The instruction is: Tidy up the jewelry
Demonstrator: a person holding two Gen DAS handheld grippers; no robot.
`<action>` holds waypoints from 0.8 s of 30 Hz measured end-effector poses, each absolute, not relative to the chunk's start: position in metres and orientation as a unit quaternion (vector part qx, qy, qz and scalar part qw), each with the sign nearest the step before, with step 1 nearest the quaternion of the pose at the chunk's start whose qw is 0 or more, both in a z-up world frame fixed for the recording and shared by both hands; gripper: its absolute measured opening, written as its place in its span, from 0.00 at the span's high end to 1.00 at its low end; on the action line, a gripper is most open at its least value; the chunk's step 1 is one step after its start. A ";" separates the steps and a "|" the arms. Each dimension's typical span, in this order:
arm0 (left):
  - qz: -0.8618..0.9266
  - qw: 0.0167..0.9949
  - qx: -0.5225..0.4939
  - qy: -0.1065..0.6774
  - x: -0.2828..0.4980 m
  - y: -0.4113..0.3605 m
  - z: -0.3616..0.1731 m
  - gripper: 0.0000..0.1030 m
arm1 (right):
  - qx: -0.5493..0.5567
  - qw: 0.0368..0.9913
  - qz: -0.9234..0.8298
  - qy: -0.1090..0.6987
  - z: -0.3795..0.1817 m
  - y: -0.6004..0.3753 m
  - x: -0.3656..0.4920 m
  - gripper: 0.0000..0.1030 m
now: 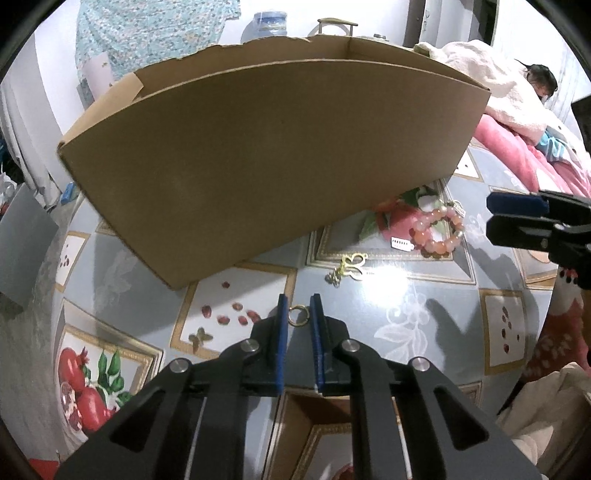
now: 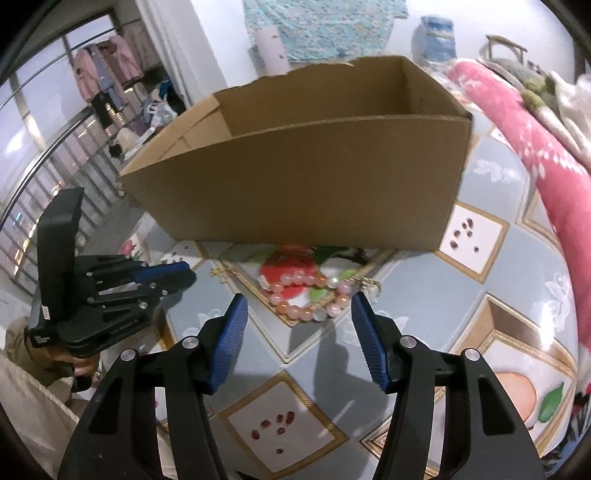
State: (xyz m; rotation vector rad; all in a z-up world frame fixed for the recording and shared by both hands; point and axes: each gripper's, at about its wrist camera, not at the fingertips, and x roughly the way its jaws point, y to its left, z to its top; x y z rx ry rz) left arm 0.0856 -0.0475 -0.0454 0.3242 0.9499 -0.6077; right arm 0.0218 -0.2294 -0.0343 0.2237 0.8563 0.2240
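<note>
A small gold ring lies on the patterned tablecloth, and my left gripper is shut on it, one blue pad against each side. The same gripper shows side-on at the left of the right wrist view. A pink and orange bead bracelet with a white tag lies in front of the open cardboard box. My right gripper hangs open just over the bracelet, fingertips on either side and not pressing it. A gold butterfly-shaped piece lies between ring and bracelet.
The glossy fruit-print tablecloth covers the table. A pink blanket borders the right side, with a person lying under covers beyond it. A hand holds the left gripper. A blue jar stands behind the box.
</note>
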 end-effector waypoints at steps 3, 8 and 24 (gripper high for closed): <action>-0.283 0.835 0.152 0.446 0.083 -0.047 -0.046 0.89 | 0.088 0.895 0.119 0.421 -0.035 -0.217 0.029 0.57; -0.285 0.836 0.151 0.444 0.082 -0.047 -0.047 0.89 | 0.047 0.890 0.121 0.437 -0.042 -0.199 0.043 0.68; -0.290 0.837 0.137 0.444 0.083 -0.043 -0.046 0.89 | 0.001 0.892 0.111 0.439 -0.035 -0.197 0.047 0.94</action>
